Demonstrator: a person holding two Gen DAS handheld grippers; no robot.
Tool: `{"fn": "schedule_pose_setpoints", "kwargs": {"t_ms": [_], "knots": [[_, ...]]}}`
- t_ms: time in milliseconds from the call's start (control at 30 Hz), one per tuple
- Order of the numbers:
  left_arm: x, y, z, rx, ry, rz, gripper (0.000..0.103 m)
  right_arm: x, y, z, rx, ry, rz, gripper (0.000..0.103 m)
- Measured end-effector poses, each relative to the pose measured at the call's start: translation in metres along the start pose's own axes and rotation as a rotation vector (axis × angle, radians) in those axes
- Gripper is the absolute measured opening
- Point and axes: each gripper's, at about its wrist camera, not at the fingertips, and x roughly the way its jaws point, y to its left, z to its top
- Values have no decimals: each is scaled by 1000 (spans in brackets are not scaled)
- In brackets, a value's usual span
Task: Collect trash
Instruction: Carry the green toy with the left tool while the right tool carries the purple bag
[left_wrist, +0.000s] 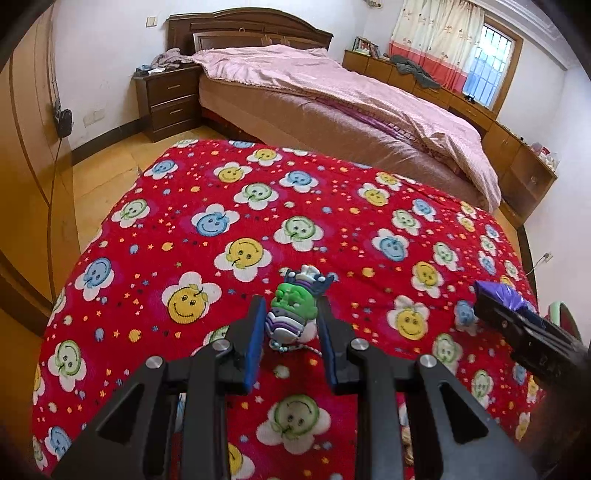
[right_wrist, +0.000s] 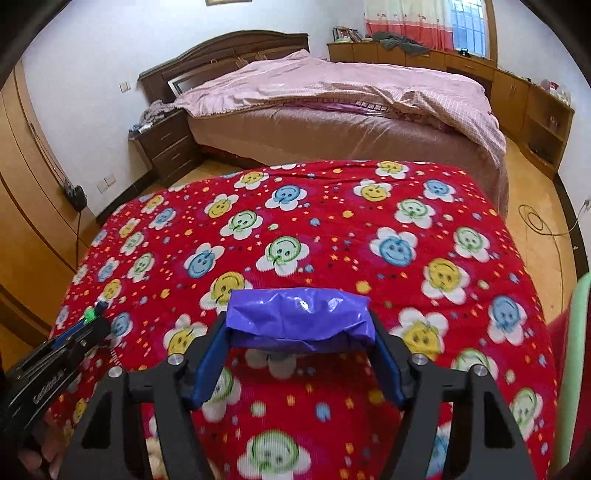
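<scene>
My left gripper (left_wrist: 291, 325) is pinching a little green and purple toy (left_wrist: 291, 310) dead centre. My right gripper (right_wrist: 301, 328) has a crinkly purple packet (right_wrist: 299, 319) clamped between its pads. Red smiley blanket (left_wrist: 221, 229) underneath, pink bed (left_wrist: 332, 96) at 12 o'clock.

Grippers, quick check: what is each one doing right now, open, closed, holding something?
Left gripper: closed on a green and purple toy.
Right gripper: closed on a purple plastic packet.
</scene>
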Motion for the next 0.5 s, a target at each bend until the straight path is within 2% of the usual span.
{"fn": "schedule_pose_setpoints", "kwargs": {"t_ms": [500], "knots": [[-48, -32, -19, 39, -19, -72, 28, -91, -31, -40, 82, -100, 31, 72]]}}
